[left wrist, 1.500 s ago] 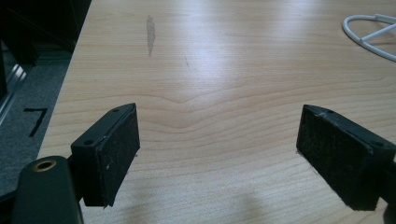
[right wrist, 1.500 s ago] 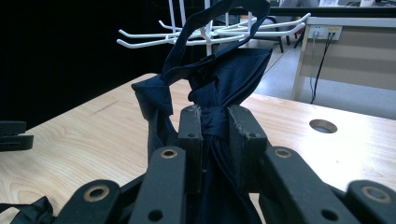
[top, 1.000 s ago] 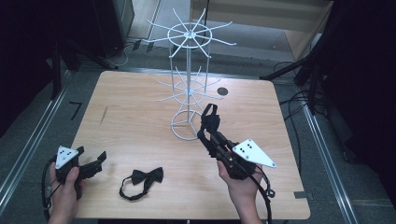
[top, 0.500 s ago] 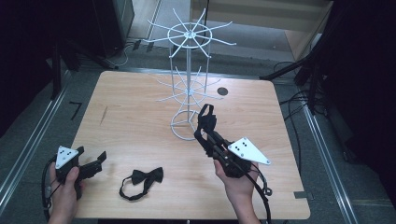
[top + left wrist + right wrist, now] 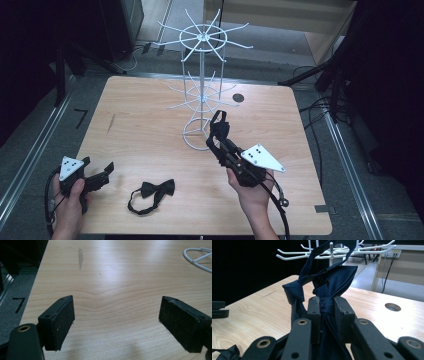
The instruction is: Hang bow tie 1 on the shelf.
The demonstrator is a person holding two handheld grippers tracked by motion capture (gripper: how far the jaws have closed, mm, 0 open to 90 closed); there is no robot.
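Note:
My right gripper (image 5: pixel 216 139) is shut on the knot of a dark navy bow tie (image 5: pixel 220 124), held up just right of the white wire rack's (image 5: pixel 201 95) base ring. In the right gripper view the pads (image 5: pixel 314 312) pinch the tie (image 5: pixel 337 280), and its strap loops up in front of the rack's hooks (image 5: pixel 332 250). A second bow tie (image 5: pixel 152 192) lies flat on the table near the front edge. My left gripper (image 5: pixel 102 172) rests at the front left. Its jaws stand wide open over bare wood (image 5: pixel 117 322).
The wooden table (image 5: pixel 135 125) has a round hole (image 5: pixel 238 98) behind the rack. The rack's base ring (image 5: pixel 197 256) shows at the far right of the left gripper view. Dark floor, cables and metal rails surround the table.
My right gripper has drifted a little to the left with the bow tie, closer to the rack's base. The left gripper and the tie on the table have not moved.

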